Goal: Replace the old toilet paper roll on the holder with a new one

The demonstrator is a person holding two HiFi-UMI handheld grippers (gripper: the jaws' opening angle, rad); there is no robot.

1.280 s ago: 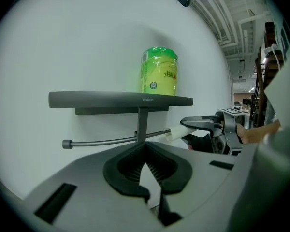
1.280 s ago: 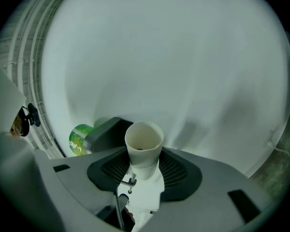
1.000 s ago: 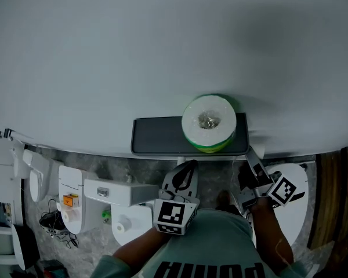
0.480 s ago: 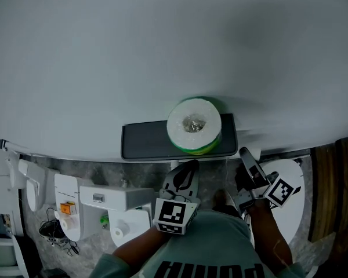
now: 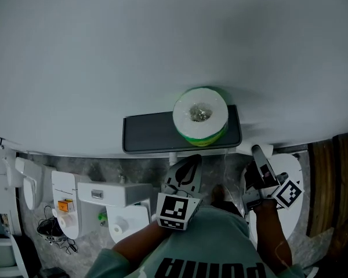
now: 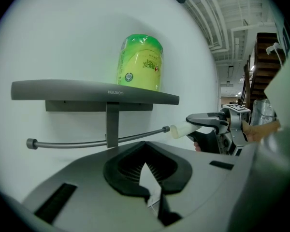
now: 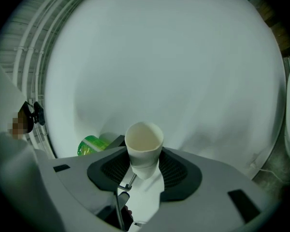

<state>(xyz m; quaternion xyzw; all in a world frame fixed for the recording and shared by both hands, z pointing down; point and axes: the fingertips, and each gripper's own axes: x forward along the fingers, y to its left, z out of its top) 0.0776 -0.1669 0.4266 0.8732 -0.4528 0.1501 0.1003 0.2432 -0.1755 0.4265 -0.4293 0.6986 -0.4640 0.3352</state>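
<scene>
The empty cardboard tube [image 7: 144, 146] is clamped in the right hand-held gripper [image 7: 144, 167] at the free end of the holder rod [image 6: 96, 142]. The left hand-held gripper [image 6: 147, 178] is seen closed and empty. The green-wrapped new roll [image 5: 200, 116] is stood upright on the shelf [image 5: 151, 133].

Both grippers up, close in front of the chest.
The left gripper [image 6: 144, 166] tilts slightly downward, jaws together with nothing between them; the right gripper [image 7: 144, 168] points level, jaws clamped on a cardboard tube [image 7: 144, 141].
</scene>
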